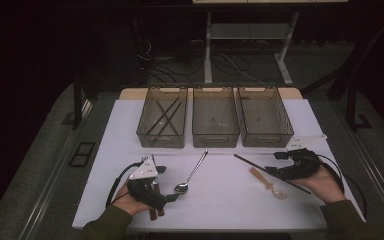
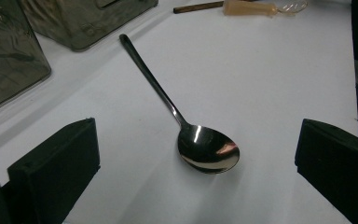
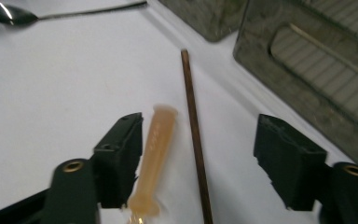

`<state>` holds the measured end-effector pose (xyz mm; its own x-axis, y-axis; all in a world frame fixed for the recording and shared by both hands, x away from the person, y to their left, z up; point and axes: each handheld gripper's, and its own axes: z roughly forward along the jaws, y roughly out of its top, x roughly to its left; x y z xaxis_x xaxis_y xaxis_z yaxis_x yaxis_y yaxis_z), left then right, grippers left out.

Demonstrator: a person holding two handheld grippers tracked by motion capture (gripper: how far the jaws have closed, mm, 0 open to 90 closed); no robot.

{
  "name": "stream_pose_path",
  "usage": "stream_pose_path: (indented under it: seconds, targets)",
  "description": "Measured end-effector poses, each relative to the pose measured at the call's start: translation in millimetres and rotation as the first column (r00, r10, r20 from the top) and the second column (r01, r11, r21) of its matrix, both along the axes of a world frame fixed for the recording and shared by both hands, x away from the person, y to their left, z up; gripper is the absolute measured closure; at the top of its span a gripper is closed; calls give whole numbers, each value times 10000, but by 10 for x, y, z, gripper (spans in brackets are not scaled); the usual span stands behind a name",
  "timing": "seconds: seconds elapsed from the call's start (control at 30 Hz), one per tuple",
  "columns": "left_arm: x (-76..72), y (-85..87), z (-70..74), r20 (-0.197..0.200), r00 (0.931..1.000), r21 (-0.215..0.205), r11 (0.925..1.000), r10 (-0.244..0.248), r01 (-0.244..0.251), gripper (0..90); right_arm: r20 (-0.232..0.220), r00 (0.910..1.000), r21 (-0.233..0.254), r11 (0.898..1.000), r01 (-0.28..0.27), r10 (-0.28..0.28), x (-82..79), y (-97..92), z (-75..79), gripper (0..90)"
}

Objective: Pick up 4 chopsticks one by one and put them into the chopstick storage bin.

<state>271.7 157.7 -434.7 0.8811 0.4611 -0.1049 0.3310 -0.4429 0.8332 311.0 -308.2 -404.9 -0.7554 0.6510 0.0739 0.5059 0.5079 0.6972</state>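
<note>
A: Quick pass. What's on the table (image 1: pixel 130 200)?

B: White top. Landmark is the middle bin (image 1: pixel 215 123) of three smoky translucent bins along the far edge. A metal spoon (image 1: pixel 191 173) lies just in front of it on my side, handle pointing up toward that bin, bowl toward me.

A: Spoon look?

B: Polished steel, long thin handle, oval bowl facing up with bright glints, seen best in the left gripper view (image 2: pixel 186 123).

A: Your left gripper?

B: My left gripper (image 1: pixel 170 196) sits near-left of the middle bin, down by the spoon bowl. Jaws spread wide, bowl lying between them, nothing touching.

A: Right one?

B: My right gripper (image 1: pixel 275 163) is near-right of the middle bin. Jaws apart, around two items on the table: a dark brown chopstick (image 3: pixel 195 130) and a pale amber plastic spoon (image 3: pixel 154 158). Neither is pinched; the amber handle lies just beside one jaw, maybe brushing it, hard to call with the blur.

A: Those from above?

B: The chopstick (image 1: pixel 270 173) runs diagonally, right and toward me from the middle bin. The plastic spoon (image 1: pixel 266 182) lies just on my side of it, clear bowl end toward me.

A: Bins?

B: The left bin (image 1: pixel 163 116) holds dark crossed sticks. The right bin (image 1: pixel 264 116) I can't read well. Done.
</note>
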Motion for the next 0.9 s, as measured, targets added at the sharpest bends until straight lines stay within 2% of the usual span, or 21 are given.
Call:
stream_pose_path:
  seconds: [0.33,0.63,0.9]
  targets:
    - [-4,-2,3,6,10000,31,10000,-63,63,0,-557,9984,-348,9993,-108,88,17,-130,-146,636]
    - [-5,-5,-1,-9,9999,25,9999,-100,100,0,-1194,9919,-748,9958,-532,440,73,-123,-261,751]
    - [-4,-7,-3,-15,10000,19,10000,-91,91,0,-1247,9894,-1261,9878,-908,750,84,-60,-327,800]
